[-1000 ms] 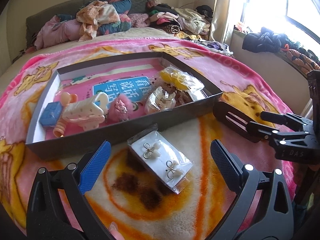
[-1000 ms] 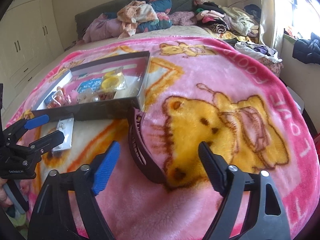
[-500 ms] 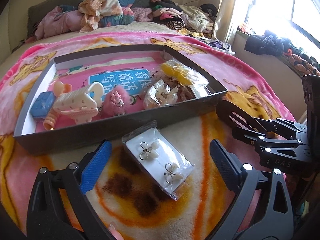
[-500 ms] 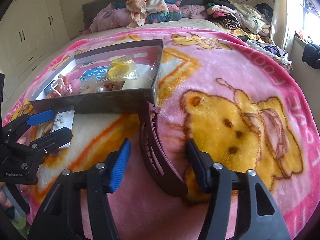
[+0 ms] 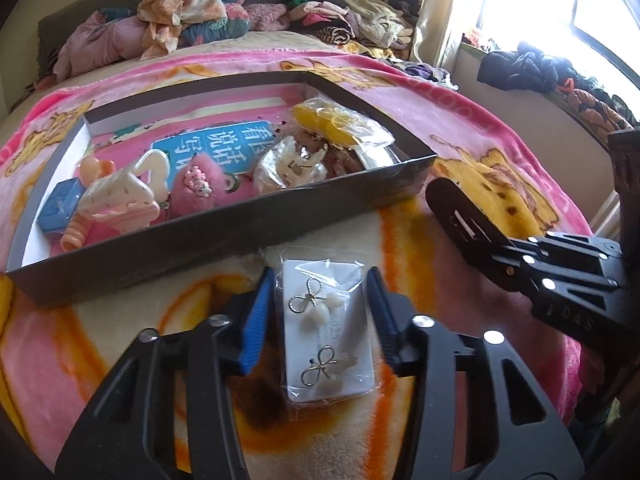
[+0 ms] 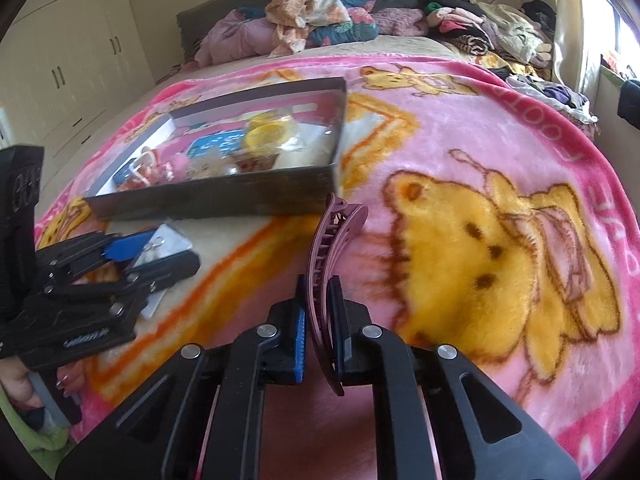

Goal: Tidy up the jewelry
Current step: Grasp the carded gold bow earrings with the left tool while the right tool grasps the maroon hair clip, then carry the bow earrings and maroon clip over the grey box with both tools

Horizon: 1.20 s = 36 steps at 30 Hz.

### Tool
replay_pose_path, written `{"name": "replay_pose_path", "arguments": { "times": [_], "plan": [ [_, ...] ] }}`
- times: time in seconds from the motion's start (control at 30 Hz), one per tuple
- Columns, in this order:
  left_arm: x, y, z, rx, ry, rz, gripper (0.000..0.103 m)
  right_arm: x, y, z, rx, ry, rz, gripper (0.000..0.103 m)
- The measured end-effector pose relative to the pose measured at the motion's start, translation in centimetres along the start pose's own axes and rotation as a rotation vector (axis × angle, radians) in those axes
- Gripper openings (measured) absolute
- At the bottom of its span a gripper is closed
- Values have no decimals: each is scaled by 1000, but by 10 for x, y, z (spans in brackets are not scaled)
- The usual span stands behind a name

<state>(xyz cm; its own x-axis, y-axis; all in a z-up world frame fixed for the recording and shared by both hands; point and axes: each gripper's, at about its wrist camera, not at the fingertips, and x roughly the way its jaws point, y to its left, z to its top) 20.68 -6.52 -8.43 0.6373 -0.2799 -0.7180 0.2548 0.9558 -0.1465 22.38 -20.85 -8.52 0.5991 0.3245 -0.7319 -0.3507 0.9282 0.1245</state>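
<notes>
A clear packet with a white card of two bow earrings [image 5: 328, 332] lies on the blanket in front of a dark shallow box [image 5: 200, 240]. My left gripper [image 5: 320, 320] straddles the packet. Its jaws are closing, and both pads touch the packet's long edges. In the right wrist view, my right gripper [image 6: 320, 332] is shut on a dark red hair claw clip [image 6: 332, 248], which stands on edge and points toward the box's near right corner [image 6: 208, 200]. From the left wrist view the clip [image 5: 452, 204] sticks out of the right gripper [image 5: 516, 258] just right of the box.
The box holds a white claw clip [image 5: 120, 196], a pink fluffy piece [image 5: 196, 188], a blue cube [image 5: 64, 204] and bagged pieces [image 5: 336, 120]. A pink cartoon blanket [image 6: 480, 220] covers the bed. Clothes [image 5: 180, 12] are piled at the headboard, wardrobes [image 6: 60, 60] stand at left.
Both grippers have gone from wide open to closed in: the left around the earring packet, the right onto the hair clip. The clip now stands on edge between the pads.
</notes>
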Motion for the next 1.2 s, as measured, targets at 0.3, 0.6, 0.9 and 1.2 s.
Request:
{"name": "replay_pose_path", "arguments": {
  "times": [0.3, 0.6, 0.9, 1.2],
  "plan": [
    [-14, 2, -2, 2, -28, -25, 32, -19, 18, -2, -11, -45, 37, 10],
    [-43, 17, 4, -35, -91, -40, 32, -31, 42, 9, -52, -80, 67, 10],
    [-63, 54, 17, -99, -154, -12, 32, -25, 66, 30, -89, -95, 89, 10],
    [-61, 84, 28, -145, -179, 23, 32, -10, 78, 56, -119, -96, 80, 10]
  ]
}}
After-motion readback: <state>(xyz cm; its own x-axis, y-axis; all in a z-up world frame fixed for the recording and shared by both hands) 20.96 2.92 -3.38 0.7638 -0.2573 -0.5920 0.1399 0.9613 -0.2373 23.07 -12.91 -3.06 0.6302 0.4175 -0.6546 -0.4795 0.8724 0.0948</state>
